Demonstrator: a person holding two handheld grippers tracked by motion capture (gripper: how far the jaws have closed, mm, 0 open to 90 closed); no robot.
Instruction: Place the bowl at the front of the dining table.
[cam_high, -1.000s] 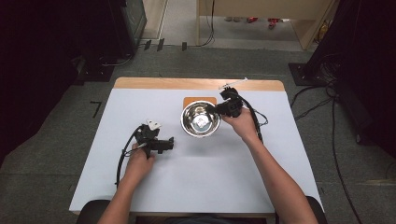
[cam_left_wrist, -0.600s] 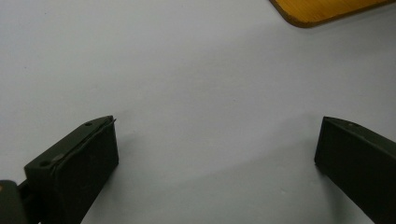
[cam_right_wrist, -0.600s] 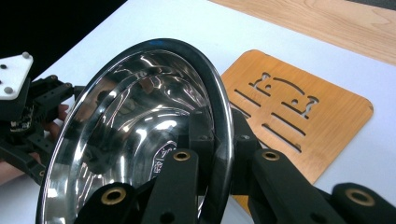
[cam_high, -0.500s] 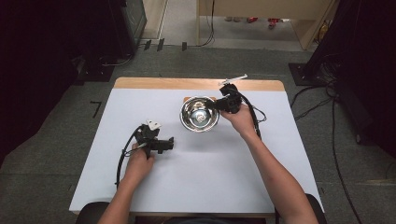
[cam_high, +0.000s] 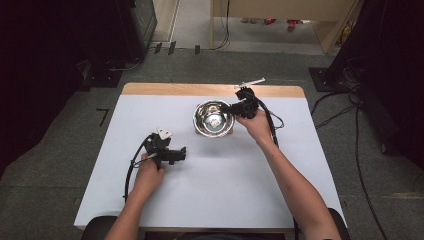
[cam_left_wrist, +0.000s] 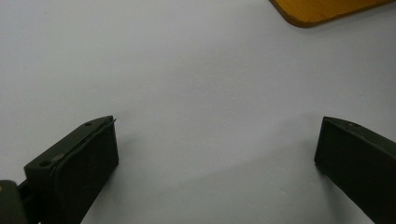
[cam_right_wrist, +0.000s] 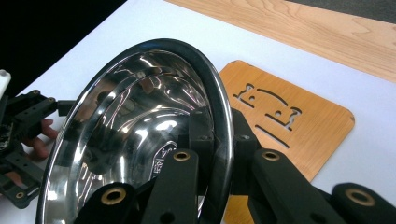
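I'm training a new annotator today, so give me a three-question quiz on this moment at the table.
1. True or false: the right gripper is clamped on the rim of the steel bowl.
2. Multiple choice: the left gripper is
A. shut on the bowl
B. open over the bare white table cover
C. gripping the wooden board
3. Short answer: in the right gripper view, what lies flat on the table behind the lifted, tilted bowl?

Key
1. True: one jaw is inside the rim, one outside.
2. B: its jaws stand wide apart with nothing between them.
3. A thin wooden board with cut-out slots.
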